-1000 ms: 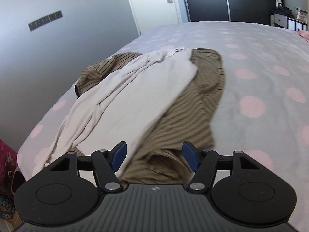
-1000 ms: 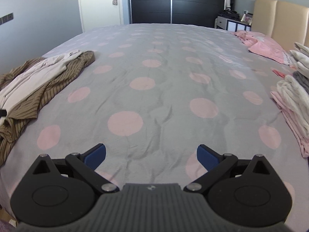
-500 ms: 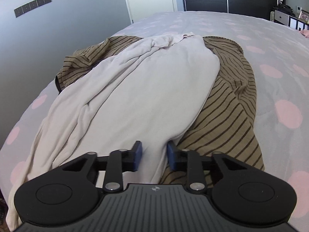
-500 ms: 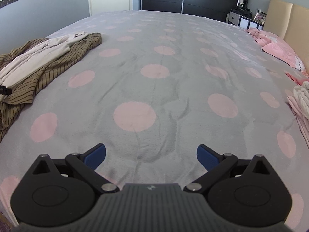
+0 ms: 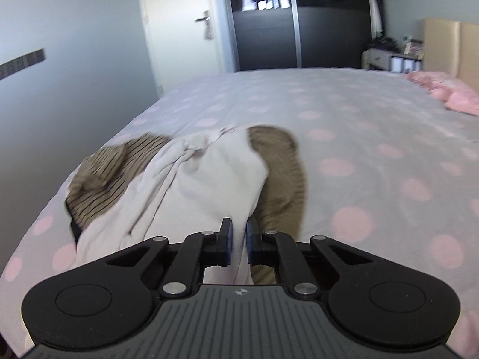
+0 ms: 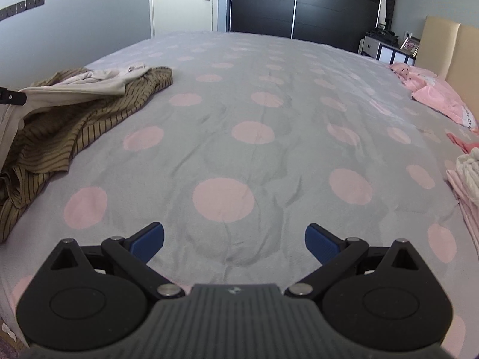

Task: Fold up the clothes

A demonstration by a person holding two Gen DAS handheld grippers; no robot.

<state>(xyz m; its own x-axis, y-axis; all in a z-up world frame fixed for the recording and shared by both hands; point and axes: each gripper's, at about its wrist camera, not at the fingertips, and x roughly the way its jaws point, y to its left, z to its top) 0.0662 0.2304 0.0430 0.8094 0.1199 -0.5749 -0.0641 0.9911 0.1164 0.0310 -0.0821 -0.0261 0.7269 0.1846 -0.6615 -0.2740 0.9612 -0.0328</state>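
Where the left wrist view looks along its fingers, the left gripper (image 5: 238, 236) is clamped on a fold of the white garment (image 5: 209, 185), its blue pads pressed close with the cloth pinched between them. The white garment stretches from the pads away toward the far left, bunched into wrinkles at its far end, and lies over the brown striped garment (image 5: 107, 179), which shows on both sides of it. Both sit near the left edge of the bed (image 5: 374, 125), whose grey cover carries pink dots. A pink pillow (image 5: 449, 92) lies at the far right, with a white door (image 5: 185, 24) and a dark wardrobe (image 5: 299, 21) beyond the bed. This view is somewhat blurred.

In the right wrist view, the right gripper (image 6: 234, 240) is spread wide and grips nothing, hanging over bare cover near the bed's near edge. The brown striped garment (image 6: 74, 125) lies well apart at the left, with the white garment (image 6: 77, 92) raised above it toward a black part of the other tool at the left edge. A stack of folded clothes (image 6: 467, 176) sits at the right edge.
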